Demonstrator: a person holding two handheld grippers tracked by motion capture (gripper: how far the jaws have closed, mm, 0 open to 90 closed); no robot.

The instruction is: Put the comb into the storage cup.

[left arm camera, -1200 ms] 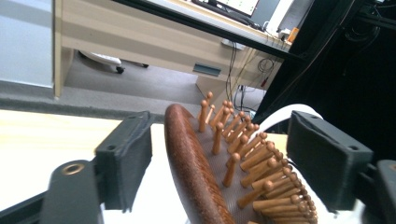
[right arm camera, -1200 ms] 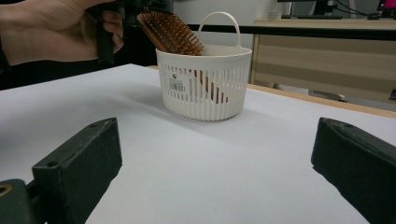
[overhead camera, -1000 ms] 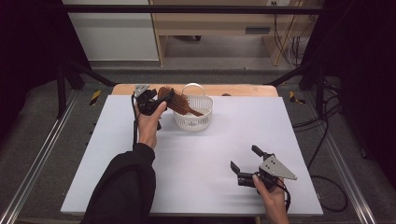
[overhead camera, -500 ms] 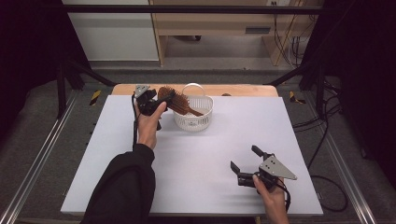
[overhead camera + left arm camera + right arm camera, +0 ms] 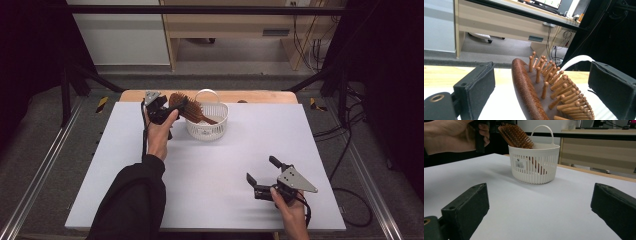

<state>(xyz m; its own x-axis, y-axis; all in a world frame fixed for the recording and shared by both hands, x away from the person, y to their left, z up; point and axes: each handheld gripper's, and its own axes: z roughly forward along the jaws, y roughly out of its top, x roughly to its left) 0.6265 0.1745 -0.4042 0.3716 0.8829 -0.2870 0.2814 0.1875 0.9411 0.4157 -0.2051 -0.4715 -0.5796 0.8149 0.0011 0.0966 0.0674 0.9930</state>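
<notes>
From above, I see my left gripper (image 5: 167,107) at a wooden hairbrush (image 5: 192,110) standing handle-down in the white basket (image 5: 207,131). Its own view shows jaws that have just been opening, clear of the brush head (image 5: 544,92). My right gripper (image 5: 541,212) rests wide and empty on the table (image 5: 554,205).

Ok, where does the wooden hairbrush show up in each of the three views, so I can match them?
High view: the hairbrush is upper centre, leaning out of the white basket toward the left gripper.
Left gripper view: bottom centre, bristles up, between the open jaws, which have just been opening.
Right gripper view: top left of centre, sticking out of the basket beside the person's hand.
Shared landmark: the basket's white handle.
</notes>
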